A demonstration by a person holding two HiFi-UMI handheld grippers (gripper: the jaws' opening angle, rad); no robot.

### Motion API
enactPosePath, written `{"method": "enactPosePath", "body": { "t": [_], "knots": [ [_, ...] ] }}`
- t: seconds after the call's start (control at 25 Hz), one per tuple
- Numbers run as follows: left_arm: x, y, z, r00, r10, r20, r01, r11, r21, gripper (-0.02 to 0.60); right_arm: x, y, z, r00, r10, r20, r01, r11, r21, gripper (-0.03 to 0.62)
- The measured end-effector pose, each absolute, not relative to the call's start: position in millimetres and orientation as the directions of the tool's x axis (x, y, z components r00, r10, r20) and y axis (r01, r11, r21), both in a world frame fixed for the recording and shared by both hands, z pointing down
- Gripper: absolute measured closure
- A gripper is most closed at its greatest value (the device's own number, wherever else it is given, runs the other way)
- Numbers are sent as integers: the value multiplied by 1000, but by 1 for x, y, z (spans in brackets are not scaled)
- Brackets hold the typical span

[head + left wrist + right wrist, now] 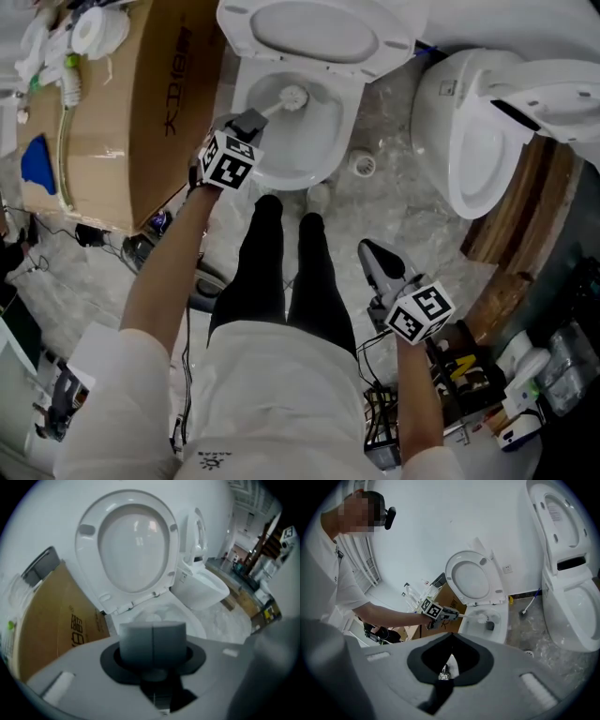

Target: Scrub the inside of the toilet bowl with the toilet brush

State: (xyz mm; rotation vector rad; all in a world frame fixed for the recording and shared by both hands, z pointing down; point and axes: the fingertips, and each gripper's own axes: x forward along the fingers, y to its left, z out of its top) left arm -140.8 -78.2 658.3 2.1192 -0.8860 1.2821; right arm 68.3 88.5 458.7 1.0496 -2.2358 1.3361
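The white toilet bowl (281, 176) stands at the top centre with its seat and lid (319, 33) raised. My left gripper (251, 120) is at the bowl's left rim, shut on the toilet brush handle. The white brush head (293, 97) is inside the bowl, near the back. In the left gripper view the jaws (152, 641) meet at a seam, with the lid (133, 545) and bowl (159, 613) beyond them. The right gripper view shows the left gripper (452, 614) reaching the brush (482, 618) into the bowl (501, 625). My right gripper (372, 253) hangs low at the right, shut and holding nothing.
A large cardboard box (141, 103) stands against the bowl's left side. A second toilet (478, 131) sits to the right, with a small white round fitting (363, 166) on the floor between. The person's legs (286, 272) stand before the bowl. Cables and clutter (525, 375) lie bottom right.
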Motion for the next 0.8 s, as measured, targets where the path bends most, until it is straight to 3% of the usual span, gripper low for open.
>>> {"method": "enactPosePath", "body": {
  "t": [0.24,0.8],
  "knots": [
    [-115,-109,663,352,-222,909,-637,-769,59,431,81,87,464,-651,-450,612,-748,239,-620,594],
    [-102,-188,652,290,-119,950,-486,-873,39,431,89,83,474,-618,-476,626,-762,164,-627,594]
  ]
}}
